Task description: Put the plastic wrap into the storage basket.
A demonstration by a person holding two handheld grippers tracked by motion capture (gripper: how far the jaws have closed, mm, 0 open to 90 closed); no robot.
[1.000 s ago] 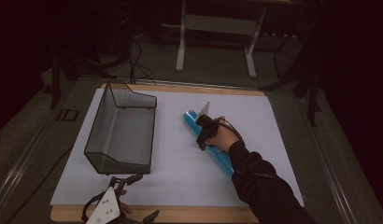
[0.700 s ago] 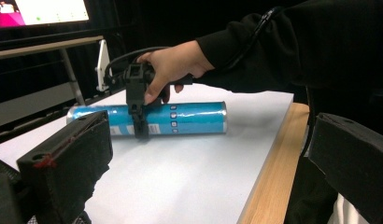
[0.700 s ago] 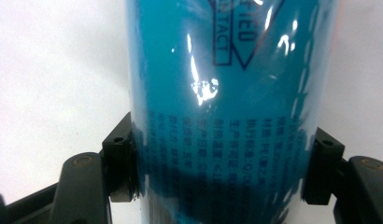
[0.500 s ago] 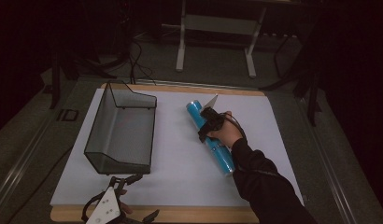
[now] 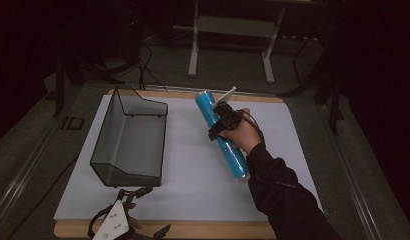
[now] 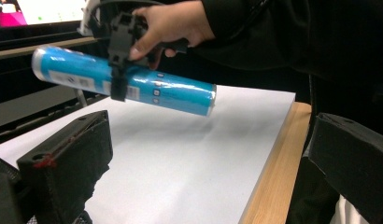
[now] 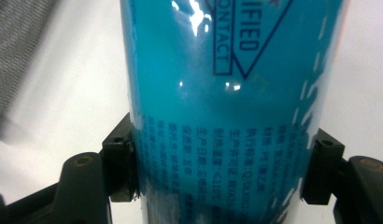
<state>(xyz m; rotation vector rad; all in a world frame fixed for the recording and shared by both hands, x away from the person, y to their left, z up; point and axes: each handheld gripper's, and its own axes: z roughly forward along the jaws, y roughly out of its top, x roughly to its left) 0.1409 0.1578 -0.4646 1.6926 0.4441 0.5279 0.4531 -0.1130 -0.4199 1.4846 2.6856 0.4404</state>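
A long blue cylindrical tube (image 5: 229,150) with printed text hangs tilted above the white sheet, right of centre. My right gripper (image 5: 219,125) is shut on its middle; in the right gripper view both jaws press the sides of the tube (image 7: 231,93) around the right gripper (image 7: 224,168). In the left gripper view the tube (image 6: 171,91) is held off the sheet by a hand and the right gripper (image 6: 118,70). My left gripper (image 5: 124,216) rests at the near table edge, its own jaws wide apart with nothing between them, left gripper (image 6: 208,163).
A dark wire-mesh basket (image 5: 128,140) stands on the left part of the white sheet (image 5: 193,175), its opening upward. The sheet covers a wooden board (image 5: 203,231). A metal stand (image 5: 230,25) and cables lie on the floor beyond the table.
The right gripper has lifted the blue tube and carried it a little toward the far edge. The left gripper has stayed put.
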